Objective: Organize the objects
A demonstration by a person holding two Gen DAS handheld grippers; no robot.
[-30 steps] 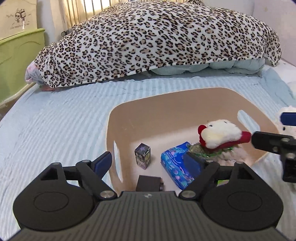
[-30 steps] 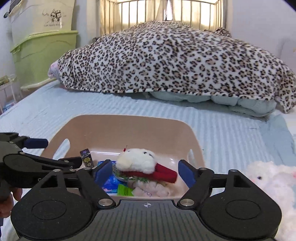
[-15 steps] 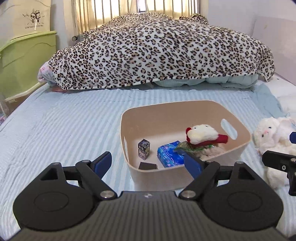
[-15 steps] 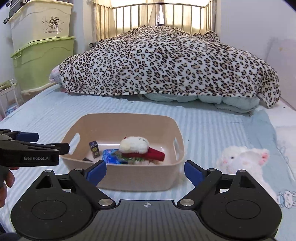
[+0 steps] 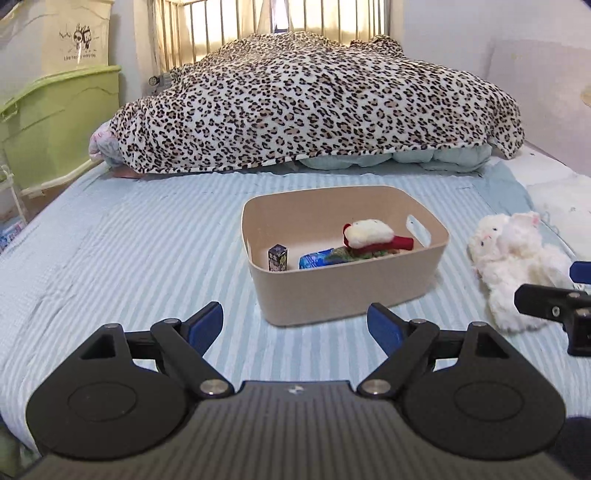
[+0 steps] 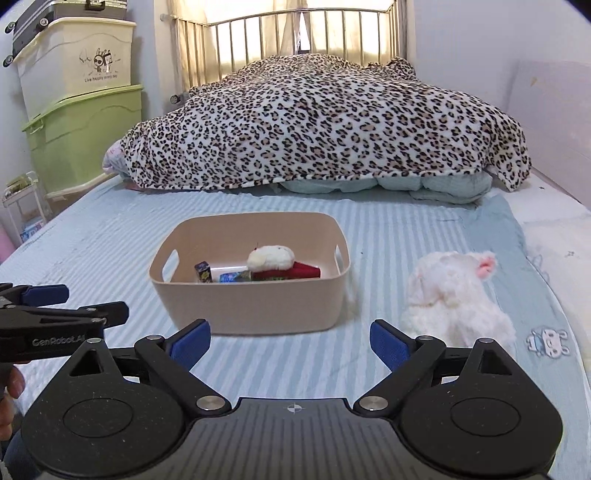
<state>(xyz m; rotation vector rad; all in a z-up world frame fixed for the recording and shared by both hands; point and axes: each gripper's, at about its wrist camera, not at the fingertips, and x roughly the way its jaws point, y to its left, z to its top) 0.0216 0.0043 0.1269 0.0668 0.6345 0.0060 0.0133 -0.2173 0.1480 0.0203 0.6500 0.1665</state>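
Note:
A beige plastic basket (image 5: pixel 343 288) (image 6: pixel 251 302) stands on the striped blue bed. Inside lie a small white plush with a red scarf (image 5: pixel 369 234) (image 6: pixel 271 258), a blue packet (image 5: pixel 317 258) (image 6: pixel 232 276) and a small dark box (image 5: pixel 277 257) (image 6: pixel 203 271). A fluffy white plush rabbit (image 5: pixel 517 258) (image 6: pixel 454 295) lies on the bed right of the basket. My left gripper (image 5: pixel 295 325) is open and empty, in front of the basket. My right gripper (image 6: pixel 291 341) is open and empty, in front of the basket and rabbit.
A leopard-print blanket (image 5: pixel 314 110) is heaped across the far end of the bed. Green and cream storage boxes (image 6: pixel 81 110) are stacked at the left wall. The metal bed rail (image 6: pixel 295 33) stands behind. The right edge has a white sheet (image 6: pixel 561 240).
Both grippers have pulled back and up from the basket, which now looks smaller and farther. The objects stay inside it. The white rabbit has come fully into view.

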